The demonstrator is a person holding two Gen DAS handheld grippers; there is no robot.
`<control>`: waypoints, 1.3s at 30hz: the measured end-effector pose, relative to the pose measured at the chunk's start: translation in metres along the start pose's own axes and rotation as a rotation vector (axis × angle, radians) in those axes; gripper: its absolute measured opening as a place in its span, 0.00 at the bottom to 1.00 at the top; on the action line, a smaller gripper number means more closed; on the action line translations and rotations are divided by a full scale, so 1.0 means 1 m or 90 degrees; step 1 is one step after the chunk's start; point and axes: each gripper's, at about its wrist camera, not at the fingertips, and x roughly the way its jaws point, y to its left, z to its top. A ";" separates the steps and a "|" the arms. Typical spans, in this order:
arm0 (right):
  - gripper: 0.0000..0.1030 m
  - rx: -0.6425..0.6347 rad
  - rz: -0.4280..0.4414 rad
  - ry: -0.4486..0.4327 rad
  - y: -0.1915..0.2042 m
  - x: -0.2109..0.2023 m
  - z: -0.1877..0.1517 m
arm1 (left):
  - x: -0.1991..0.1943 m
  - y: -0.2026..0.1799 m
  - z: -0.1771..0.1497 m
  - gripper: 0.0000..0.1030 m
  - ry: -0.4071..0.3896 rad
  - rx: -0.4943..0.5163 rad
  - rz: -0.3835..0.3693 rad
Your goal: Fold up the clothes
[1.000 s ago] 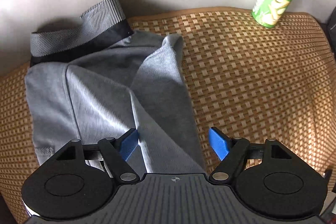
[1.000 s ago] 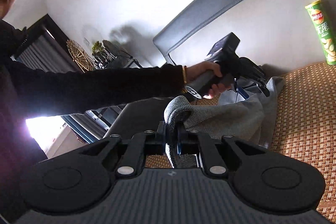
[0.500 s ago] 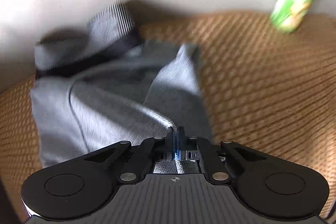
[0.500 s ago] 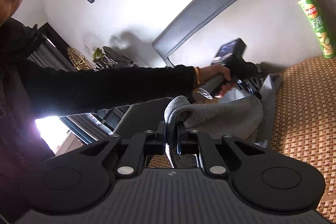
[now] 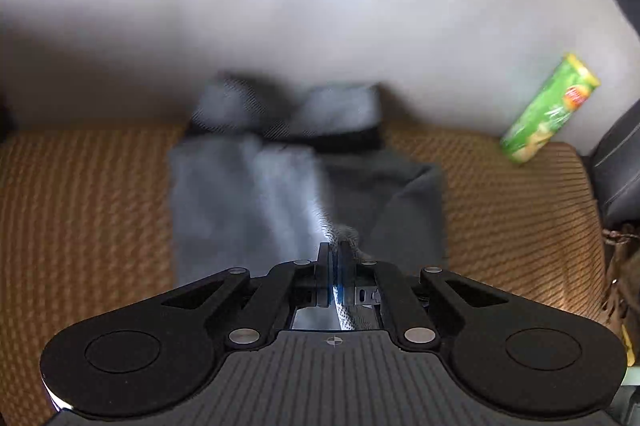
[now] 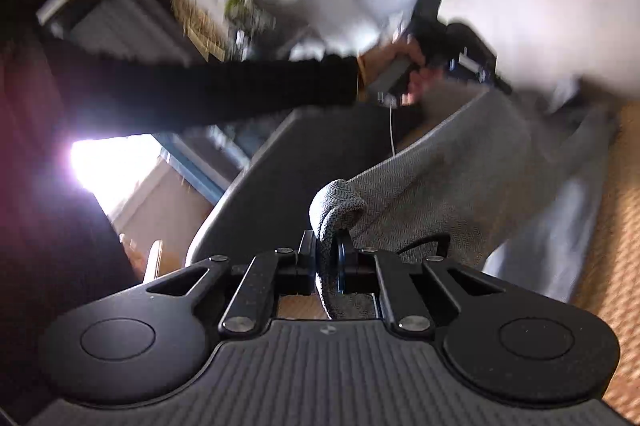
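Grey shorts (image 5: 248, 194) with a striped black-and-white waistband (image 5: 288, 118) lie on a woven brown seat mat (image 5: 80, 210), blurred by motion. My left gripper (image 5: 335, 258) is shut on a raised ridge of the grey cloth near the hem. In the right wrist view my right gripper (image 6: 330, 258) is shut on a rolled corner of the same grey shorts (image 6: 460, 186), which stretch taut up toward the other hand-held gripper (image 6: 432, 38), held by a hand (image 6: 400, 62) in a black sleeve.
A green chip can (image 5: 548, 114) leans against the pale sofa back (image 5: 320, 6) at the right of the mat. A dark armrest (image 5: 620, 162) stands at the right edge. The person's body (image 6: 48, 186) fills the left of the right wrist view.
My left gripper went from open around the cloth to shut on it, then pulled back and up, lifting the fabric. My right gripper stayed shut on its corner as the shorts stretched out.
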 end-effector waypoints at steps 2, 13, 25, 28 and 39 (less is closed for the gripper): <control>0.11 0.011 0.005 0.040 0.003 0.026 -0.014 | 0.009 0.022 -0.015 0.00 0.012 -0.017 0.006; 0.11 -0.046 -0.034 0.215 0.028 0.119 -0.073 | 0.046 0.060 -0.065 0.09 0.040 0.024 0.008; 0.15 -0.052 -0.057 0.353 0.059 0.169 -0.152 | -0.031 0.072 -0.132 0.30 -0.025 0.070 -0.038; 0.17 -0.001 -0.146 0.277 0.059 0.149 -0.147 | -0.057 0.070 -0.183 0.47 -0.015 0.095 -0.051; 0.35 0.081 -0.320 0.147 0.029 0.123 -0.155 | -0.049 0.039 -0.384 0.63 0.139 0.036 -0.065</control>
